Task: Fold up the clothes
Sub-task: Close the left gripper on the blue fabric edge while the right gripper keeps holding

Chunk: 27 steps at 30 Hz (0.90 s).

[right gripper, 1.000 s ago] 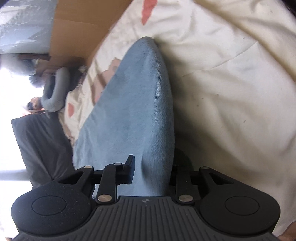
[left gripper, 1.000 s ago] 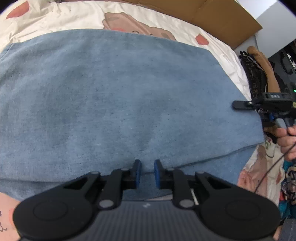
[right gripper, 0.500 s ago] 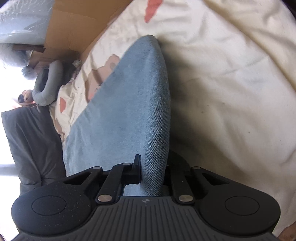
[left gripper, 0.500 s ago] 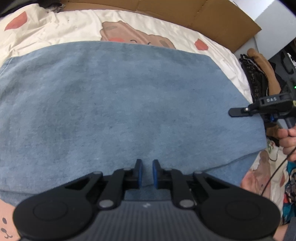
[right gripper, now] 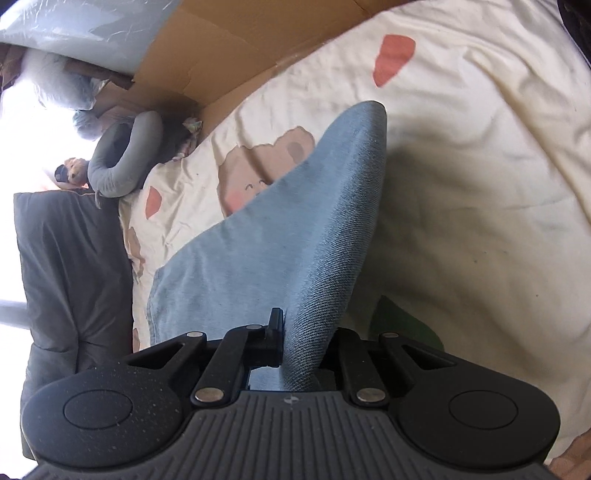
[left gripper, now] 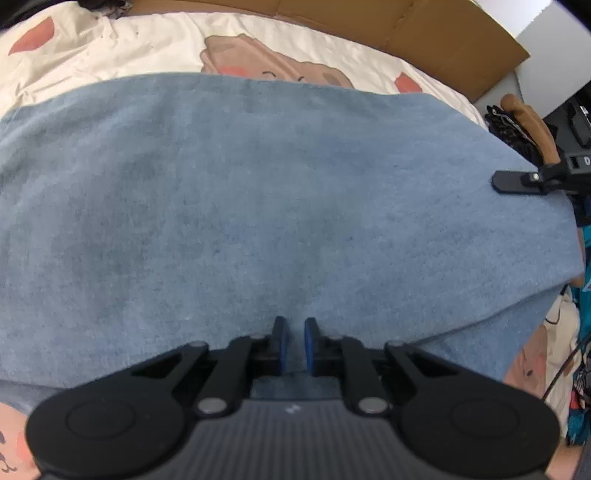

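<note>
Blue denim garment [left gripper: 280,206] spread flat across the bed [left gripper: 110,48], over the cream sheet with the cartoon bear print, covering most of the width. Cardboard [left gripper: 424,33] runs along the bed's far edge.

Left gripper [left gripper: 293,345]: jaws nearly closed, blue pads pinching the near hem of the garment, a thin strip of cloth between them.

Right gripper [right gripper: 299,343]: jaws just closed down, now clamped on a fold of the same denim. Only the left finger [right gripper: 275,332] shows; the other is hidden behind the cloth. That edge is lifted off the sheet, throwing a shadow on it, and rises to a rounded peak. In the left wrist view the right gripper sits at the garment's right edge.

Grey neck pillow [right gripper: 125,155] and dark cushion [right gripper: 74,280] off the bed's side.
</note>
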Each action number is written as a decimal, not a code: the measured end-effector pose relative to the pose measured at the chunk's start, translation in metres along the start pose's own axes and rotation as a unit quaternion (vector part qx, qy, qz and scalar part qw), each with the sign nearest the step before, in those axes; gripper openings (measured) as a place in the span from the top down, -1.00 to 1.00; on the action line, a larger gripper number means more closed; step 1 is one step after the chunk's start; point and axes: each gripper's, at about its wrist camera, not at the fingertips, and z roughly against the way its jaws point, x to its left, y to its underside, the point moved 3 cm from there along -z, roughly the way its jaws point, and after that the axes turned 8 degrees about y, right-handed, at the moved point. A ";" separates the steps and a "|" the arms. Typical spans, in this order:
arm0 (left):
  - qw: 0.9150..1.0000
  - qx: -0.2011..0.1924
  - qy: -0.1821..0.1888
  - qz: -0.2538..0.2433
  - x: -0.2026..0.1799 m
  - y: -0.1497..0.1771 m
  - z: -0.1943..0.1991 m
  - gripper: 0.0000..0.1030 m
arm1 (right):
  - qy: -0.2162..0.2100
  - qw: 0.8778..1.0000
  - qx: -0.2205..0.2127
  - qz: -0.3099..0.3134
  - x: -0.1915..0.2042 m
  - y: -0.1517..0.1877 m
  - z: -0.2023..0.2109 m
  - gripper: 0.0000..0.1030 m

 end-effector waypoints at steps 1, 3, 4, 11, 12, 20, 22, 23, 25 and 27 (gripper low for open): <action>1.000 -0.001 -0.001 -0.003 -0.001 -0.002 0.001 0.79 | 0.001 1.000 -0.001 0.002 0.003 0.000 0.001 0.85; 1.000 -0.006 -0.001 -0.007 -0.001 -0.007 0.002 0.79 | 0.003 1.000 0.000 0.019 0.006 0.000 0.003 0.86; 1.000 -0.007 -0.002 -0.008 -0.001 -0.009 0.002 0.79 | 0.001 1.000 -0.002 0.024 0.006 0.001 0.005 0.85; 0.999 -0.027 -0.016 0.004 0.011 -0.038 -0.003 0.79 | -0.007 1.000 0.000 -0.001 -0.007 0.007 0.003 0.86; 0.999 -0.031 -0.020 0.007 0.014 -0.043 -0.004 0.79 | -0.007 1.000 0.001 -0.002 -0.008 0.006 0.003 0.86; 0.998 -0.054 -0.030 0.009 0.016 -0.068 -0.016 0.79 | -0.009 1.000 0.001 0.007 -0.006 0.006 0.004 0.86; 0.998 -0.057 -0.030 0.000 0.014 -0.074 -0.019 0.79 | -0.008 1.000 0.000 0.007 -0.007 0.007 0.003 0.86; 0.998 -0.058 -0.032 -0.006 0.014 -0.078 -0.021 0.78 | -0.007 1.000 0.000 0.008 -0.006 0.007 0.003 0.86; 0.997 -0.062 -0.039 -0.011 0.015 -0.088 -0.025 0.81 | -0.007 1.000 -0.001 0.012 -0.006 0.007 0.004 0.86; 0.997 -0.067 -0.041 -0.008 0.016 -0.097 -0.028 0.82 | -0.008 1.000 -0.002 0.015 -0.006 0.007 0.004 0.86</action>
